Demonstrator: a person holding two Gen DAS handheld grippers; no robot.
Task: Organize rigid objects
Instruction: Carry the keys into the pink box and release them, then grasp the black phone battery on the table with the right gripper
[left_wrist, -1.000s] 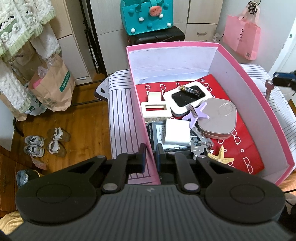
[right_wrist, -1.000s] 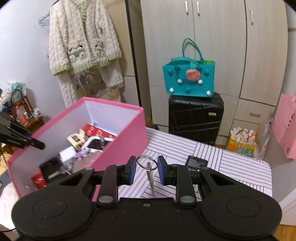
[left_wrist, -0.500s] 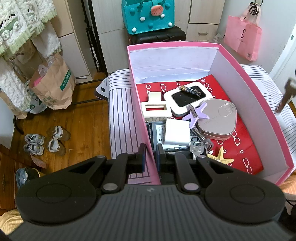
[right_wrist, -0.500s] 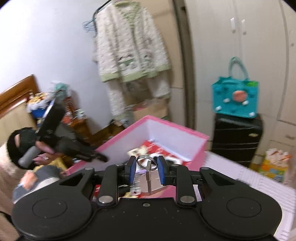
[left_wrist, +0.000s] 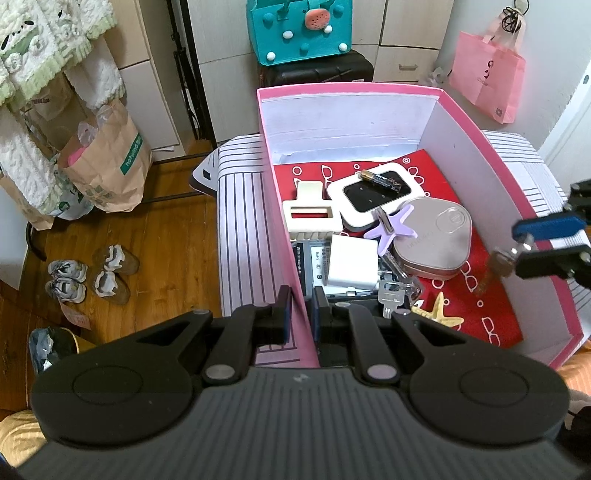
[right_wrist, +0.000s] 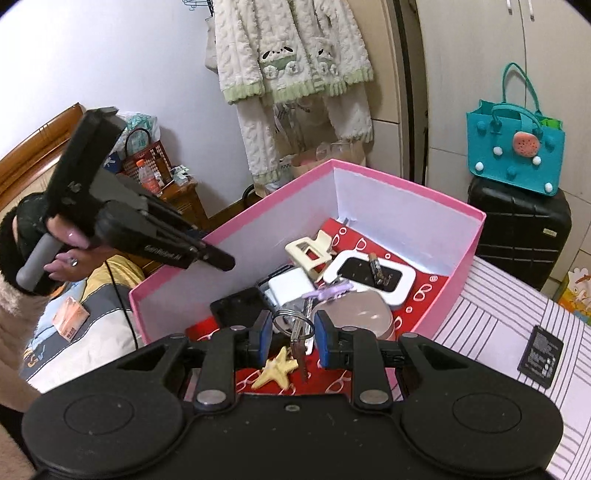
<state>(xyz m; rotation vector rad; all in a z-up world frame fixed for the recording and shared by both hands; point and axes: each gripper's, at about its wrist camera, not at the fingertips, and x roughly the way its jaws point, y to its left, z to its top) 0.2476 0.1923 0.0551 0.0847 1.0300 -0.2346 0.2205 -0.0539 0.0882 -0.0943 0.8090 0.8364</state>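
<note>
A pink box (left_wrist: 351, 90) with white inner walls and a red floor stands on a striped table. My left gripper (left_wrist: 301, 314) is shut on the box's near left wall; it also shows in the right wrist view as the left gripper (right_wrist: 218, 260), held by a person's hand. My right gripper (right_wrist: 292, 332) is shut on a metal key ring (right_wrist: 290, 320), and its key (right_wrist: 300, 356) hangs down over the box's near end. From the left wrist view the right gripper (left_wrist: 517, 249) reaches in over the right wall with the key (left_wrist: 498, 260).
The box holds a cream hair clip (left_wrist: 310, 214), a white device with a battery on it (left_wrist: 376, 192), a purple star clip (left_wrist: 389, 227), a pinkish compact (left_wrist: 436, 236), a white charger (left_wrist: 352, 262), keys and a yellow starfish (left_wrist: 439, 314). A black battery pack (right_wrist: 541, 350) lies on the striped cloth (right_wrist: 491, 306).
My right gripper has swung with the key ring from over the striped table to above the box's inside. The left gripper has kept its grip on the wall.
</note>
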